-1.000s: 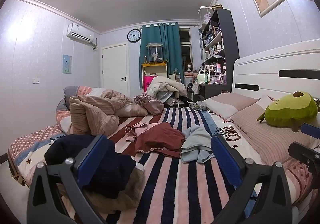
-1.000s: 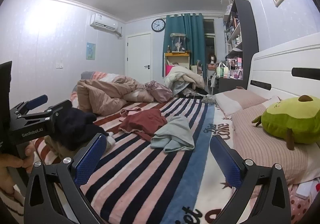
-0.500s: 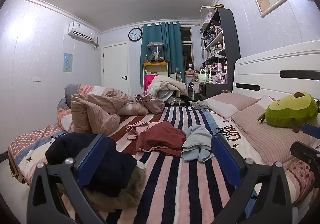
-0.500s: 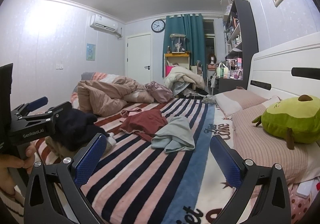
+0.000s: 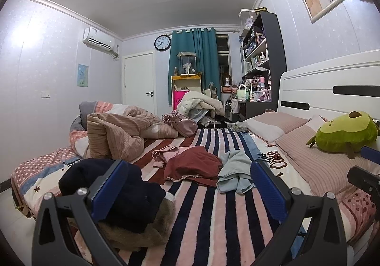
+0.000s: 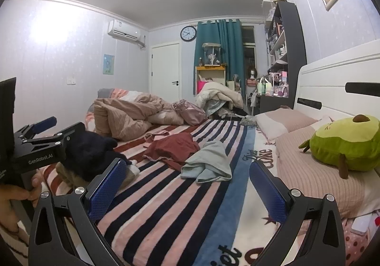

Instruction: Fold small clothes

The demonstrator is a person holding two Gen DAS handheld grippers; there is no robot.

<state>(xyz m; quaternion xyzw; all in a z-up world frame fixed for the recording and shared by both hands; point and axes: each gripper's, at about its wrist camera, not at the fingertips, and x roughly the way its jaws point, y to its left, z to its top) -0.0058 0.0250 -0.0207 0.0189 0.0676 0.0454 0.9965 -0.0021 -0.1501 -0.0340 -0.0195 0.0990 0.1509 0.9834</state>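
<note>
Small clothes lie loose on the striped bed cover point(image 5: 213, 209): a dark red garment point(image 5: 193, 166), a pale blue one point(image 5: 234, 171) to its right, a pink one point(image 5: 163, 153) behind, and a dark navy piece point(image 5: 111, 191) on a brown one at the near left. They also show in the right wrist view: red garment point(image 6: 174, 149), blue garment point(image 6: 209, 162), navy piece point(image 6: 90, 154). My left gripper point(image 5: 188, 191) is open and empty, held above the bed short of the clothes. My right gripper point(image 6: 187, 192) is open and empty above the stripes.
A crumpled pink duvet point(image 5: 118, 133) fills the far left of the bed. Pillows point(image 5: 277, 124) and a green avocado plush point(image 5: 346, 134) lie along the white headboard point(image 5: 332, 85) on the right. The left gripper shows in the right wrist view point(image 6: 45, 137), at the left.
Both views have shifted only slightly. The clothes have not moved and both grippers stay open.
</note>
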